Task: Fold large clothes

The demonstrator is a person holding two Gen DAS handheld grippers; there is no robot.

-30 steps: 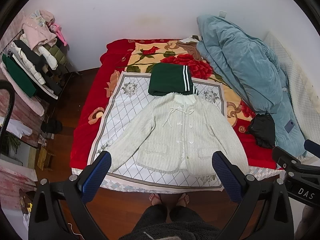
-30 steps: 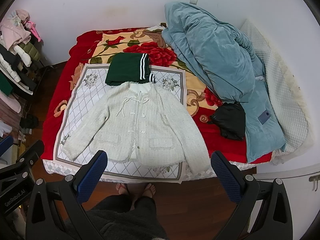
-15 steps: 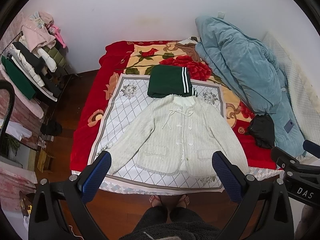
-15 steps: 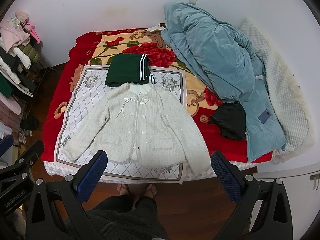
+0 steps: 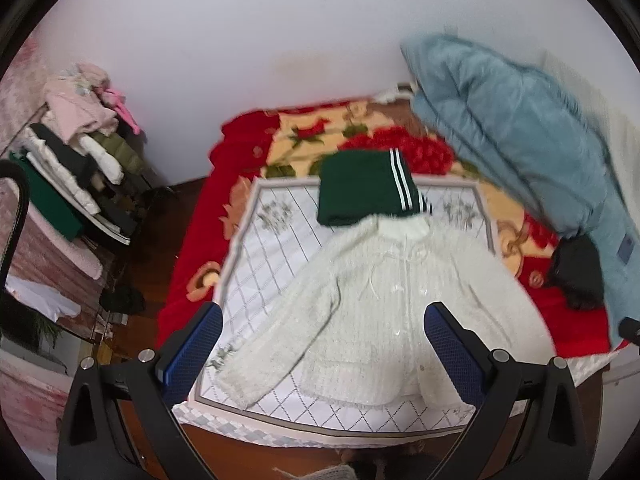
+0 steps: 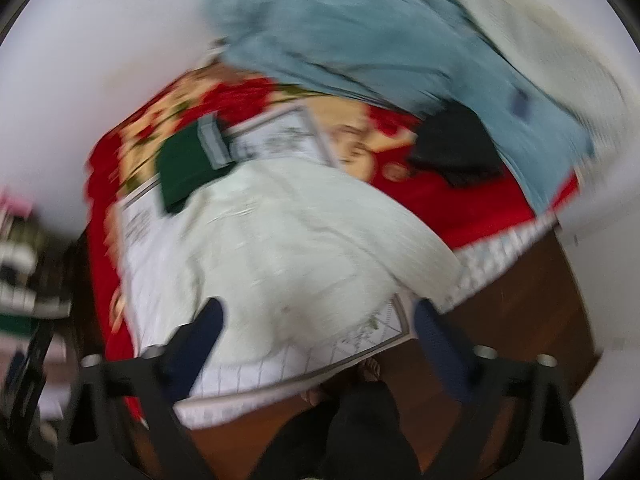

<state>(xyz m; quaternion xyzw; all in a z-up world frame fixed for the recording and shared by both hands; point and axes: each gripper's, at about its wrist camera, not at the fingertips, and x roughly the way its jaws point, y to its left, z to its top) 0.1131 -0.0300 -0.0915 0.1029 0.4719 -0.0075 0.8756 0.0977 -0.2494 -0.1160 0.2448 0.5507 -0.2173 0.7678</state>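
A cream knit cardigan (image 5: 392, 304) lies flat and face up on a white diamond-pattern cloth (image 5: 280, 236) on the bed, sleeves spread out. It also shows, blurred, in the right wrist view (image 6: 296, 240). My left gripper (image 5: 322, 344) is open and empty, above the cardigan's left sleeve and hem. My right gripper (image 6: 316, 340) is open and empty, above the cardigan's lower hem. A folded green garment with white stripes (image 5: 360, 188) lies at the cardigan's collar.
A teal quilt (image 5: 520, 140) is heaped on the bed's right side, with a black garment (image 5: 576, 272) beside it. A red floral blanket (image 5: 256, 148) covers the bed. A rack of clothes (image 5: 72, 168) stands at the left. Wooden floor (image 6: 520, 300) lies at the bed's foot.
Both grippers have moved forward and down toward the bed. The right wrist view has swung and tilted and is now motion-blurred. The cardigan has not moved.
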